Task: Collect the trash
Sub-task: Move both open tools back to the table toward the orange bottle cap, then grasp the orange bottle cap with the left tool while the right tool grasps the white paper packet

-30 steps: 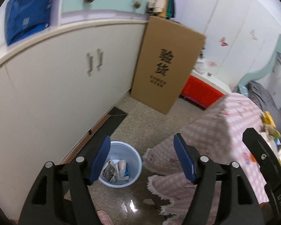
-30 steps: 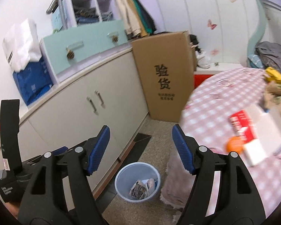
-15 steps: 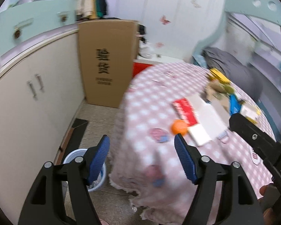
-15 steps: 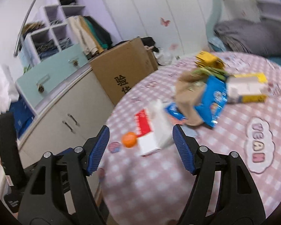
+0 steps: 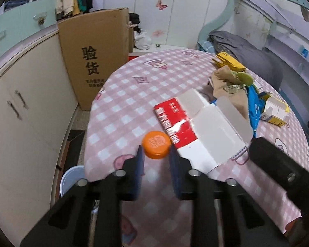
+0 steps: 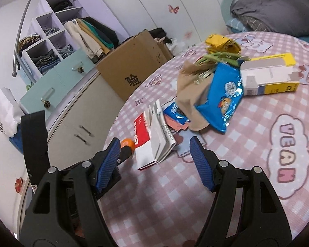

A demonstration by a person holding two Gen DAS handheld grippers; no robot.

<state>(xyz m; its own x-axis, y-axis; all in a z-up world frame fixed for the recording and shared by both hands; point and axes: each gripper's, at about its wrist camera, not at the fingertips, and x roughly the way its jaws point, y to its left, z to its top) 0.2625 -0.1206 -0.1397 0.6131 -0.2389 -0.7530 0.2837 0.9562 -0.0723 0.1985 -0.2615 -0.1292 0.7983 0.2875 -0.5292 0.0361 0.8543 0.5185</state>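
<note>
Orange plastic cap (image 5: 156, 144) lies on the pink checked table (image 5: 134, 94), touching the red-and-white flattened carton (image 5: 195, 127) at its 3 o'clock. The left hand-held gripper (image 5: 156, 160) stands narrow, its pads flanking the cap's near edge without visibly pinching it. A good grasp needs the pads pushed further forward, level with the cap's middle, clear of the carton. The right hand-held gripper (image 6: 155, 153) gapes wide, empty. A blue bin (image 5: 72, 177) waits at 8 o'clock below the table edge.

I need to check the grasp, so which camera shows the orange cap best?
The left wrist view: the orange cap sits whole, top up, between the left hand-held gripper's tips. The right wrist view shows only a sliver behind a blue finger pad.
</note>
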